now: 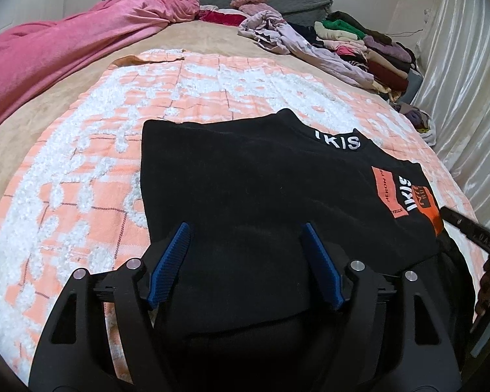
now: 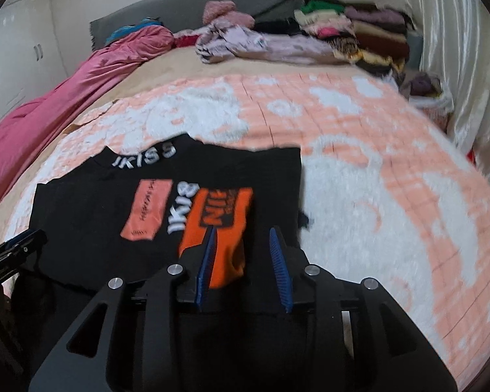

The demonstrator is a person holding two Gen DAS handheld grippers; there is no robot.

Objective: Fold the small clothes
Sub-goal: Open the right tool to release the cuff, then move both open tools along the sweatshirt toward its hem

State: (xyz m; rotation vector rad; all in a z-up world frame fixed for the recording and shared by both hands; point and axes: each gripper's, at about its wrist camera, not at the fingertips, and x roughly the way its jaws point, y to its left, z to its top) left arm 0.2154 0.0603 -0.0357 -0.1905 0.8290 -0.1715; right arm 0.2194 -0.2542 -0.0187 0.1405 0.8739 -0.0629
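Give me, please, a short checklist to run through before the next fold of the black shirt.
1. Black shirt lies flat on the peach blanket: ok.
2. Left gripper open, nothing pinched: ok.
3. Right gripper open, fingers apart over the orange print: ok.
4. Room on the blanket beyond the shirt: ok.
5. Near hem of the shirt straight: cannot tell, hidden under the grippers.

Soft even indoor light, fisheye-bent edges (right view motion-blurred)
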